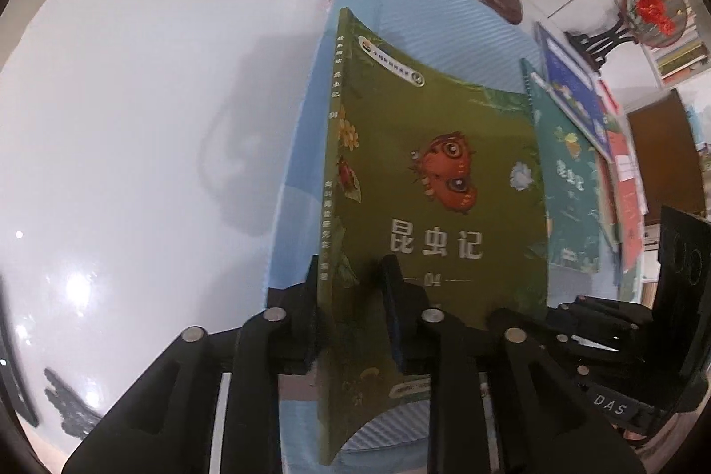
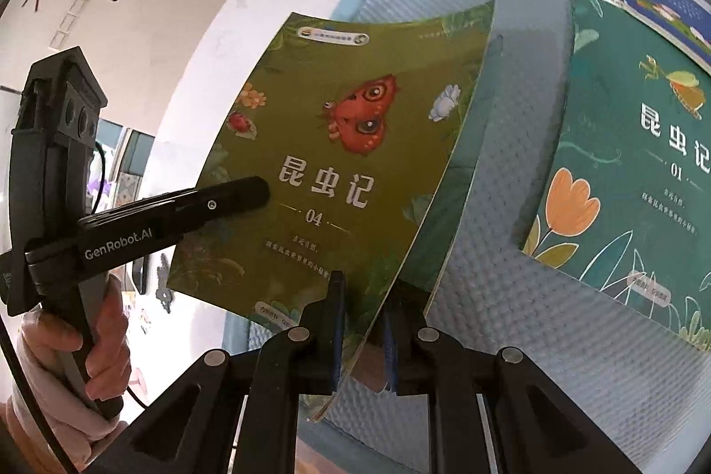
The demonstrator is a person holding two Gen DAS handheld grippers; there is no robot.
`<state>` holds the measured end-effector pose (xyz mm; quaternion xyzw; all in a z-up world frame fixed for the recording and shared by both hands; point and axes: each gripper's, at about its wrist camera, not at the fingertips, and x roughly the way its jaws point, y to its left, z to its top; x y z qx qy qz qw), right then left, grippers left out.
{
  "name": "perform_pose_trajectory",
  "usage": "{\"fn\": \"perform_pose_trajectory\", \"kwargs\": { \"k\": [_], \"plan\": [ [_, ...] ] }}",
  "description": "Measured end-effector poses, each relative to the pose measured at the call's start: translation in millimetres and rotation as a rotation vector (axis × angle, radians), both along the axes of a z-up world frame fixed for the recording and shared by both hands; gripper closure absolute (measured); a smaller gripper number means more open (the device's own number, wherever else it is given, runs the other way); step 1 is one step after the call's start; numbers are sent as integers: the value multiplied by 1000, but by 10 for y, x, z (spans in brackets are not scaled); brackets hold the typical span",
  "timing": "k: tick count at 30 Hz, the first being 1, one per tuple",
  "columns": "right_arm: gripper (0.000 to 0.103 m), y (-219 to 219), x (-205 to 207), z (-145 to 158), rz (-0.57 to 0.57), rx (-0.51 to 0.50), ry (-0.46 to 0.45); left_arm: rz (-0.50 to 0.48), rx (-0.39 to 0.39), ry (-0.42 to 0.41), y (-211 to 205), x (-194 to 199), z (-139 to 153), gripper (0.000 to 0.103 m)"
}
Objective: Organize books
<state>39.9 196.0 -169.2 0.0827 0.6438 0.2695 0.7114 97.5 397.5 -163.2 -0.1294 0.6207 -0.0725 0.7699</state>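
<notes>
Olive-green and glossy, the thin paperback (image 2: 355,145) is bowing in mid-air above the ribbed pale-blue mat (image 2: 502,243), between both tongs. The right gripper (image 2: 363,323) is pinching its lower edge, jaws nearly closed on the pages. The left gripper (image 1: 351,296) is straddling the spine, jaws narrowly parted; whether its pads are pressing is unclear. A hand (image 2: 106,332) is gripping its handle, tilted steeply down. A teal book (image 2: 631,163) is lying flat nearby.
</notes>
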Motion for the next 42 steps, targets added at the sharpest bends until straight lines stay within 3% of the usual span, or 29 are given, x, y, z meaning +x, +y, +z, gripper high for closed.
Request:
{"fn": "perform_pose_trajectory", "kwargs": {
  "k": [8, 13, 16, 17, 19, 20, 22, 25, 31, 33, 38, 42],
  "plan": [
    [85, -50, -10, -67, -31, 15, 29, 50, 23, 13, 118, 40, -1, 76],
    [82, -154, 28, -63, -57, 35, 59, 42, 129, 33, 71, 94, -15, 74],
    [78, -166, 25, -43, -53, 27, 68, 47, 135, 33, 75, 86, -20, 73],
    [75, -166, 28, -36, -52, 19, 70, 46, 144, 31, 71, 85, -19, 71],
    [59, -173, 33, -10, -54, -8, 82, 39, 161, 30, 52, 85, -13, 71],
    [44, -187, 36, 14, -64, -23, 83, 36, 174, 29, 43, 88, -8, 71],
    [41, -308, 20, 117, -138, -67, 44, 31, 220, 30, 26, 89, 10, 71],
    [35, -488, 17, 185, -177, -41, 52, 35, 280, 53, -9, 103, 34, 69],
    [35, -1029, -2, 230, -250, -23, 69, 24, 275, 21, -252, 139, 238, 67],
    [35, -1239, -18, 258, -279, -18, 63, 11, 259, -5, -429, 170, 344, 61],
    [35, -1859, -15, 413, -350, -29, 11, -36, 189, -89, -1012, 276, 614, 42],
    [35, -2430, 23, 633, -382, -66, -80, -104, 123, -129, -1672, 456, 705, 40]
  ]
}}
